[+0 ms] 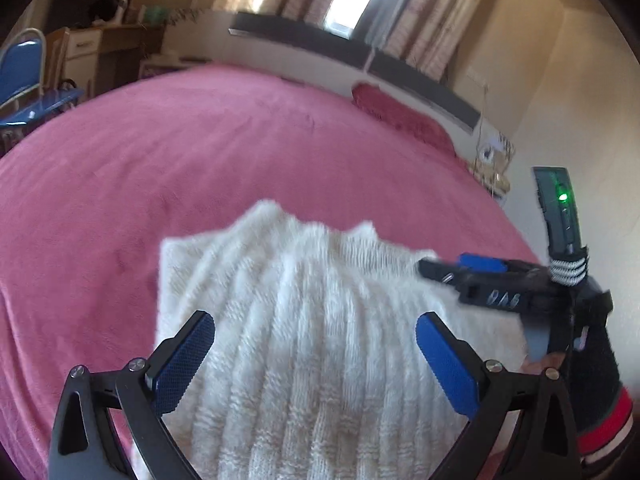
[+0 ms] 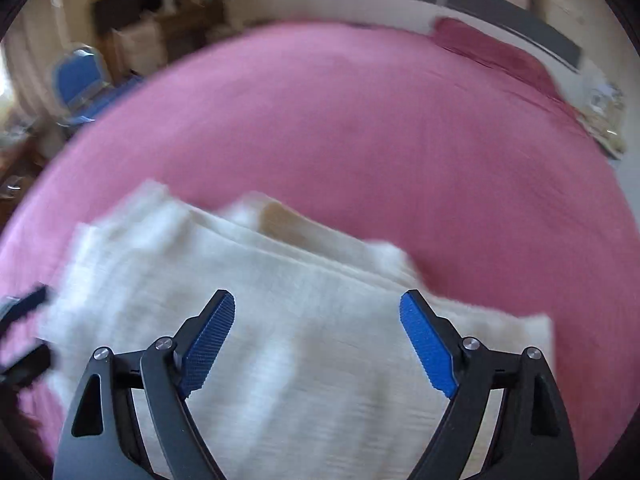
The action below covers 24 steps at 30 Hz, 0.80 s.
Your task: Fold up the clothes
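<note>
Lying folded on pink bed [image 1: 200,152]: white ribbed knit [image 1: 304,320] | left gripper [image 1: 316,360] wide | right gripper [image 2: 316,344] wide

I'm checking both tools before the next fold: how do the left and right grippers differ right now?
The left gripper hangs over the ribbed middle of the white knit garment, while the right gripper hangs over its smoother folded right part. The right wrist view is far more blurred than the left. What they share: both stand wide open with blue pads and hold nothing, above the pink bedspread.
</note>
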Each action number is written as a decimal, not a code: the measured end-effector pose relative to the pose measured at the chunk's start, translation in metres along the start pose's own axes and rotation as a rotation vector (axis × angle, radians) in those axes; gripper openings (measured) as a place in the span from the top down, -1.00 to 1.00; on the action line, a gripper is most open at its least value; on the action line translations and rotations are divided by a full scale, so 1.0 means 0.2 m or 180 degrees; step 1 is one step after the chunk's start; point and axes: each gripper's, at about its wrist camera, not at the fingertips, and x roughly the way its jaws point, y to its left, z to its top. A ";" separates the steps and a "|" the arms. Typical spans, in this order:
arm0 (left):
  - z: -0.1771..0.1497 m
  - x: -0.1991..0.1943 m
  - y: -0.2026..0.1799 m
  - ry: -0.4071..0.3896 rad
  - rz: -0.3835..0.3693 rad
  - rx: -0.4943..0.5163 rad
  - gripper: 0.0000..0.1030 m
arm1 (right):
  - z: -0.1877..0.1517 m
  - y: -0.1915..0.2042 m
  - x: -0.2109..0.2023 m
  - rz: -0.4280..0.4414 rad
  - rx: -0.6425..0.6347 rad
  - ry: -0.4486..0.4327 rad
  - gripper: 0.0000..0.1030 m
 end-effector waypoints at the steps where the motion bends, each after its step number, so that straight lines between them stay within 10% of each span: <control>1: 0.01 -0.03 0.01 -0.0091 0.0015 -0.0011 -1.00 | 0.03 0.07 0.00 0.0097 -0.0133 -0.0001 -0.70; 6: 0.03 -0.10 0.10 -0.0228 0.0154 -0.0091 -1.00 | 0.04 0.34 0.26 -0.0076 -0.0880 0.0431 -0.70; 12: 0.03 -0.09 0.19 -0.0176 0.0016 -0.0427 -1.00 | 0.09 0.19 0.19 -0.0258 -0.0286 0.0122 -0.71; 18: 0.05 -0.10 0.19 -0.0199 0.0012 -0.0364 -1.00 | 0.15 0.44 0.37 -0.0080 -0.0945 0.0348 -0.73; 24: 0.05 -0.10 0.25 -0.0221 -0.0023 -0.0562 -1.00 | 0.19 0.22 0.37 -0.0267 -0.0353 0.0240 -0.76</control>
